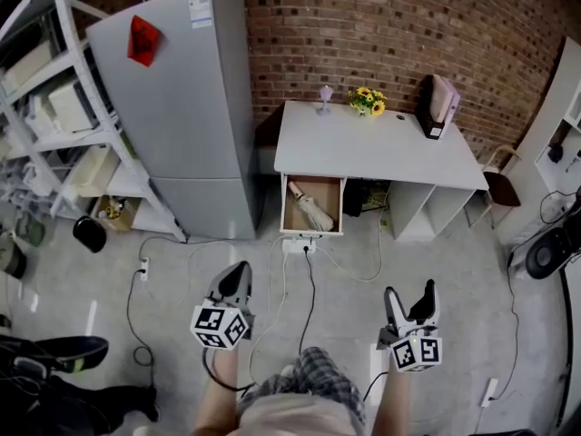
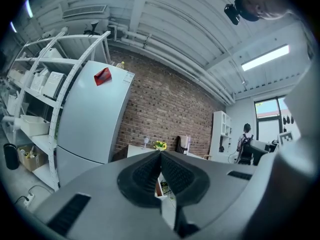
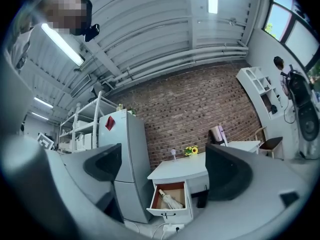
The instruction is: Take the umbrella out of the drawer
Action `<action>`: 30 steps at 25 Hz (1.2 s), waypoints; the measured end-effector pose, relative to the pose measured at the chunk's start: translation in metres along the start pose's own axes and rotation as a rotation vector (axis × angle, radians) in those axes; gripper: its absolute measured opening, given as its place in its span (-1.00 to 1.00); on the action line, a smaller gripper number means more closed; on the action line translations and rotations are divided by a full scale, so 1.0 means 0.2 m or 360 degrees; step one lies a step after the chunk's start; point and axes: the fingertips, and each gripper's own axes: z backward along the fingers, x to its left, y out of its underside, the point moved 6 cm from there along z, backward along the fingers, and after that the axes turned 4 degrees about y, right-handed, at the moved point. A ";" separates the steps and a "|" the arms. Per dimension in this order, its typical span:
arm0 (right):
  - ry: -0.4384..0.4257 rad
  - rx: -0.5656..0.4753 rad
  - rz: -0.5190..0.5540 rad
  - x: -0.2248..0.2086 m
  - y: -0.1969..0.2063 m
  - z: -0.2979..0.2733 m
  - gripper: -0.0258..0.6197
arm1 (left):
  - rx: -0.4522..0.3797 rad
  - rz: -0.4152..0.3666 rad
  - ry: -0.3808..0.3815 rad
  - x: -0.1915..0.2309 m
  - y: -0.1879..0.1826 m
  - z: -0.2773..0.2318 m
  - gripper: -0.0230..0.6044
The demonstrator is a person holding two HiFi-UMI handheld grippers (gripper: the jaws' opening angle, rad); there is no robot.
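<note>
Umbrella [image 1: 311, 209] lies in open drawer [image 1: 311, 232] at desk's [image 1: 381, 148] left end. Left gripper [image 1: 239, 273] jaws pressed together, empty; right gripper [image 1: 410, 292] jaws spread wide, empty; both well apart from drawer

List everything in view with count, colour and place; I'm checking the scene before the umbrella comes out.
desk: one, white, against the brick wall
drawer: one, white front, wooden inside, pulled open at the desk's left
umbrella: one, beige, folded, lying in the drawer
flowers: one bunch, yellow, back of the desk
bag: one, black and pink, desk's back right
fridge: one, grey, left of the desk
red item: one, on the fridge door
shelving rack: one, white, far left
power strip: one, white, on the floor below the drawer
left gripper: one, black, jaws together, empty
right gripper: one, black, jaws apart, empty
</note>
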 end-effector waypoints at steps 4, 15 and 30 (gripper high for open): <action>0.0037 0.0005 -0.0022 0.02 0.04 -0.03 0.66 | 0.0020 -0.0002 0.0012 0.06 0.00 -0.01 -0.84; -0.0024 -0.0006 -0.0025 0.00 0.06 -0.46 0.66 | 0.0030 -0.0059 0.0049 0.14 -0.11 -0.38 -0.84; -0.0184 0.0069 -0.0072 -0.27 0.23 -1.56 0.66 | 0.0060 -0.0097 -0.0043 0.39 -0.17 -1.38 -0.84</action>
